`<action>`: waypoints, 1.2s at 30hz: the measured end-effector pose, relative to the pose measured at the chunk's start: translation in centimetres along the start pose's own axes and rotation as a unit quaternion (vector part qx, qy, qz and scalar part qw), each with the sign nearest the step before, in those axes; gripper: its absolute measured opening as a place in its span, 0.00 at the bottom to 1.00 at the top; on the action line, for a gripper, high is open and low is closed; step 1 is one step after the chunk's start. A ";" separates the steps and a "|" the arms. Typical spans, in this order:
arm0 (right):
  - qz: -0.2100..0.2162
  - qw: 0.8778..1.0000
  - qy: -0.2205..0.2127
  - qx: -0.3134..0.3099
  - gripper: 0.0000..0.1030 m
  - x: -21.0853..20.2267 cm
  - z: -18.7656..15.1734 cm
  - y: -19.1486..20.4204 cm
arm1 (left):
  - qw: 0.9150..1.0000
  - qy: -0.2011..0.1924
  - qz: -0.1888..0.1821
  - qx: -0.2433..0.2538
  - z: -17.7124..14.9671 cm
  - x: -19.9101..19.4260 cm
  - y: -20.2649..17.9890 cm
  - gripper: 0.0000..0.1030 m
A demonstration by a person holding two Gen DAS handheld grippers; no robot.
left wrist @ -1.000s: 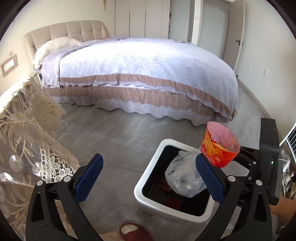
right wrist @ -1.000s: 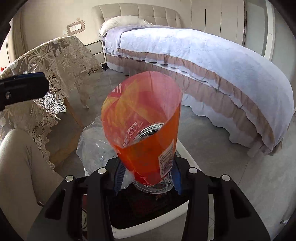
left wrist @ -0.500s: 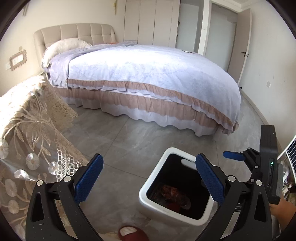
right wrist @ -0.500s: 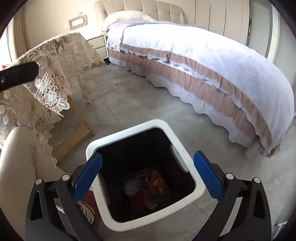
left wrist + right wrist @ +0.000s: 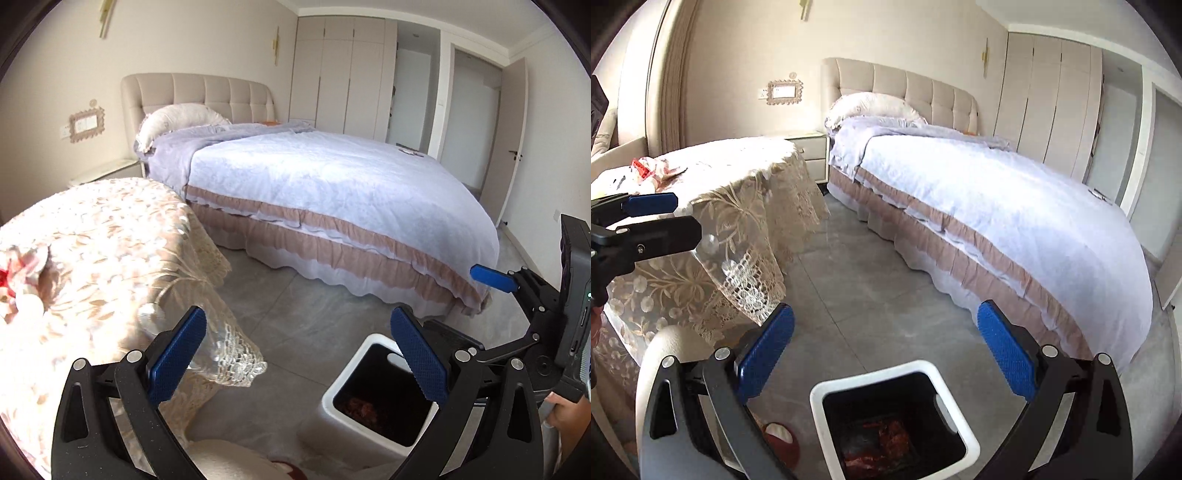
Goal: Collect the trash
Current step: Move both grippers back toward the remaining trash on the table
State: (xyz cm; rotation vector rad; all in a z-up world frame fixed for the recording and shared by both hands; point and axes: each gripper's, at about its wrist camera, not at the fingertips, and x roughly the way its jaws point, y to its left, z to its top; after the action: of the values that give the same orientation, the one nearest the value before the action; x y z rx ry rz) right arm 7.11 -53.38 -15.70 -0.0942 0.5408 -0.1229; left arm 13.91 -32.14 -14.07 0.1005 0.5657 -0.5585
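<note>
trash (image 5: 882, 448), reddish and crumpled, is seen at the bottom of the white bin (image 5: 964, 441) on the grey floor (image 5: 868, 280). both claws are held wide apart with nothing between the blue pads: the right gripper (image 5: 884, 354) above the bin, the left gripper (image 5: 297, 354) beside it. more litter (image 5: 650, 170) is left on the lace-covered table (image 5: 738, 177), near the bed (image 5: 997, 206).

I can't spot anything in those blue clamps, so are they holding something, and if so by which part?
Nothing is held. Both the left gripper and right gripper are open and empty; the trash already lies in the white bin.
</note>
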 end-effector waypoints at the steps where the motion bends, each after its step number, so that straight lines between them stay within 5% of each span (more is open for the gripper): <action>1: 0.008 1.000 -0.012 -0.004 0.96 -0.2 0.6 0.6 | 1.000 -0.004 0.010 -0.001 0.0 -0.8 0.7 0.95; 15: 0.161 0.978 -0.119 -0.062 0.96 -2.3 8.3 13.0 | 0.981 -0.043 0.182 -0.045 -1.1 -11.0 13.1 0.95; 36: 0.313 0.933 -0.121 -0.127 0.96 -1.5 15.6 32.9 | 0.926 -0.050 0.348 -0.140 -4.7 -21.5 28.6 0.95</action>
State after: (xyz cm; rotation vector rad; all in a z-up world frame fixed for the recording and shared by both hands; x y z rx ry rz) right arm 16.90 -19.75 -5.62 -0.1812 0.3154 0.5785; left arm 11.69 3.41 -8.25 -0.0036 0.4652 0.2121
